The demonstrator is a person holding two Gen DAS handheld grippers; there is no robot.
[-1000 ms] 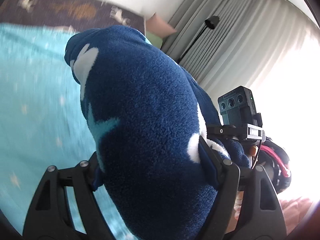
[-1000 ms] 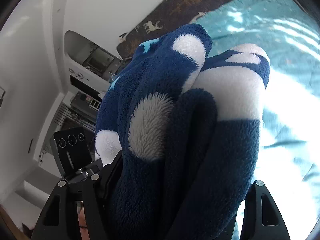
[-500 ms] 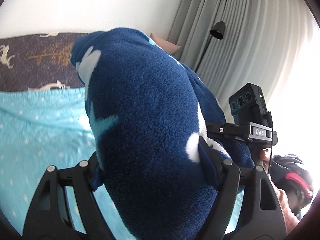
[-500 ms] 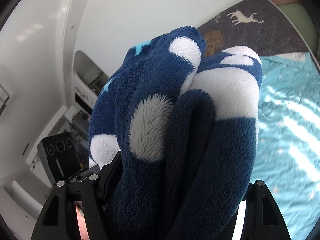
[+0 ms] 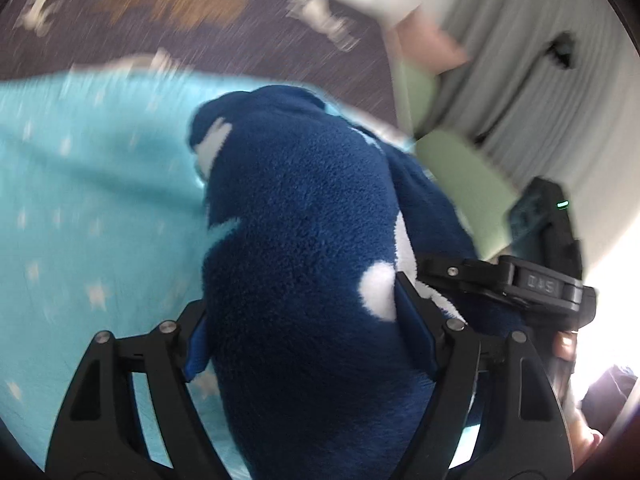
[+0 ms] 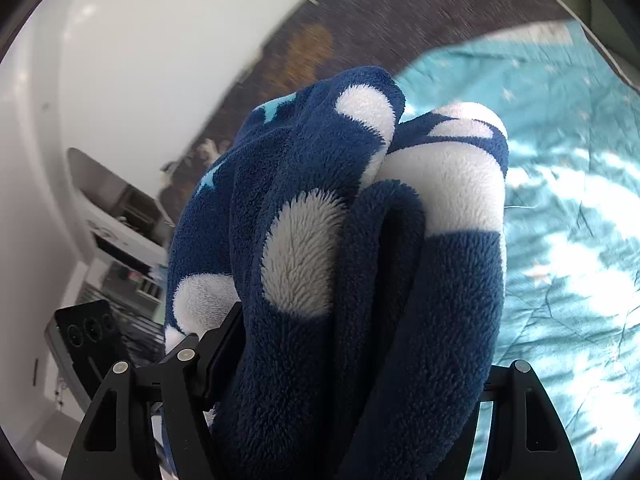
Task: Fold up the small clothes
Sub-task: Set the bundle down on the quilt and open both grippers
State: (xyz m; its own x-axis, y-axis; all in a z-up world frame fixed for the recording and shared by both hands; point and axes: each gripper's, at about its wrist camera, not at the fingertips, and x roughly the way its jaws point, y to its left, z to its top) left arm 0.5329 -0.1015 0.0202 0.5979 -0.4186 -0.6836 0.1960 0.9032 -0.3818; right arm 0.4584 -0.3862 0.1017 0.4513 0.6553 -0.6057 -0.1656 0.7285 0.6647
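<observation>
A navy fleece garment (image 5: 304, 248) with white and light-blue patches is bunched thick between both grippers and held above a turquoise star-print bedspread (image 5: 80, 216). My left gripper (image 5: 312, 332) is shut on one part of it. My right gripper (image 6: 344, 368) is shut on another folded bunch of the same garment (image 6: 360, 240). The right gripper's body also shows in the left wrist view (image 5: 532, 284), close on the right. The fleece hides the fingertips in both views.
A dark blanket with deer print (image 5: 168, 12) lies at the head of the bed. Pale green and pink pillows (image 5: 460, 168) sit by grey curtains (image 5: 520, 60). A white wall and shelves (image 6: 120, 216) are at the left of the right wrist view.
Both grippers have tilted down toward the bed with the garment still held; the bedspread fills more of each view. The views are motion-blurred.
</observation>
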